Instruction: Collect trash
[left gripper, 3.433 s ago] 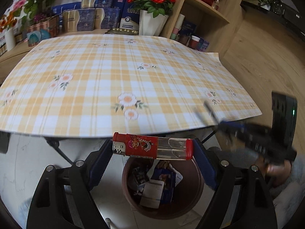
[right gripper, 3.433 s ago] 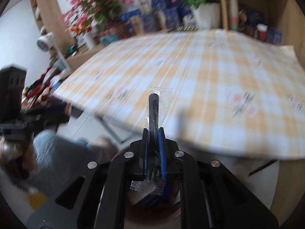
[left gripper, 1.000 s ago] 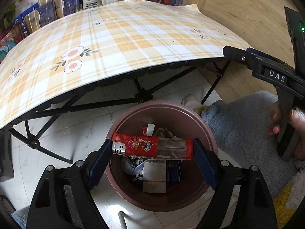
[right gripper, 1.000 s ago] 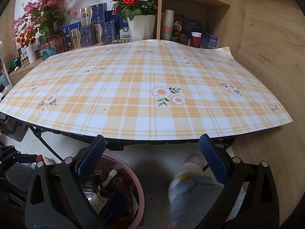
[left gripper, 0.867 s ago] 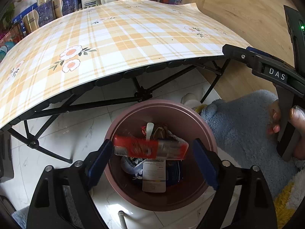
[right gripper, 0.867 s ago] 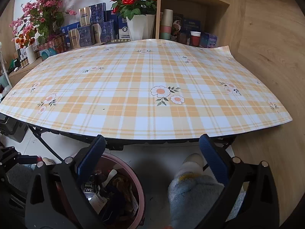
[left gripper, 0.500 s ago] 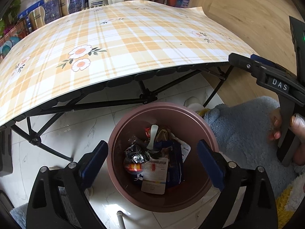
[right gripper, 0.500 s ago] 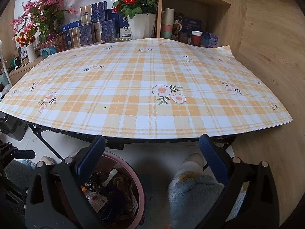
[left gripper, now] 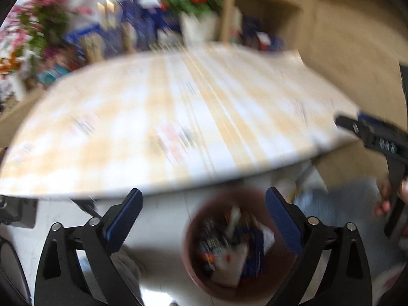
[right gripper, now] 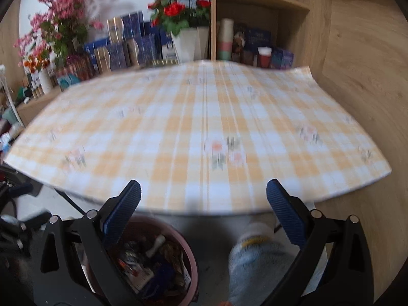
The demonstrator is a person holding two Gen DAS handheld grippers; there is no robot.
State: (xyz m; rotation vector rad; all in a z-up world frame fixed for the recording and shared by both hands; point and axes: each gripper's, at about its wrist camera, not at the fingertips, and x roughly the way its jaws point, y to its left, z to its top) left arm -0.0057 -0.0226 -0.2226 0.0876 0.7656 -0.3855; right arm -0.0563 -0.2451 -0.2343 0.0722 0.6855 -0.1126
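1. The left gripper (left gripper: 204,211) now has its fingers spread and empty; the red lighter it held a second ago has dropped into the bin (left gripper: 193,260) on the floor.
2. The right gripper (right gripper: 204,204) is likewise open and empty.
3. The checked counter (right gripper: 204,117) shows no trash, so collecting looks finished.
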